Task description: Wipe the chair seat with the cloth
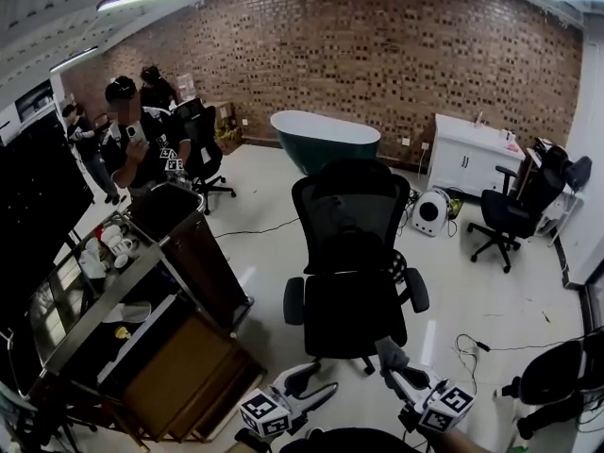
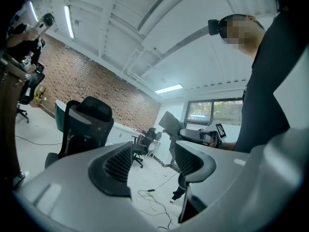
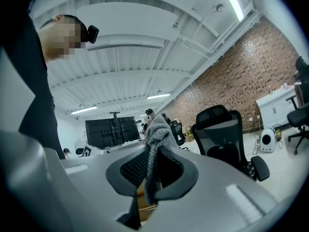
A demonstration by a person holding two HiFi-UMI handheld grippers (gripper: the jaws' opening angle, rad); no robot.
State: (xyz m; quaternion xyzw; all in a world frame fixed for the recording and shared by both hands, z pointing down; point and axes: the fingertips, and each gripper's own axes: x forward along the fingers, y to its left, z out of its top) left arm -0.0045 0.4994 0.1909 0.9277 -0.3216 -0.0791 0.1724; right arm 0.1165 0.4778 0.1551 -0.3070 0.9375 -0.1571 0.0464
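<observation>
Step in hand: the approach. Wiping is judged not yet begun, since the cloth is held in the air short of the seat.

Cloth: the grey knitted cloth (image 3: 155, 144) is carried by the right gripper (image 3: 152, 170). It is seen at the lower centre of the head view, just below the near edge of the seat.

Right gripper: its fingers (image 3: 133, 170) are pinched onto the cloth. A tuft stands above them and a strip hangs beneath.

Left gripper: the left gripper (image 2: 152, 161) is held at the lower centre-left of the head view. Its fingers (image 2: 118, 166) are spread, with nothing between them; only the pale floor (image 2: 145, 178) is seen through the gap.

Chair: the black mesh office chair (image 1: 347, 225) is placed in the middle of the head view. Its padded seat (image 1: 354, 314) is turned toward the person and nothing is seen lying on it.

Next move: the cloth is probably to be carried forward and lowered until it lies flat on the seat, then drawn across it under light pressure. The chair rolls on castors, so it may need to be steadied by the free gripper.
</observation>
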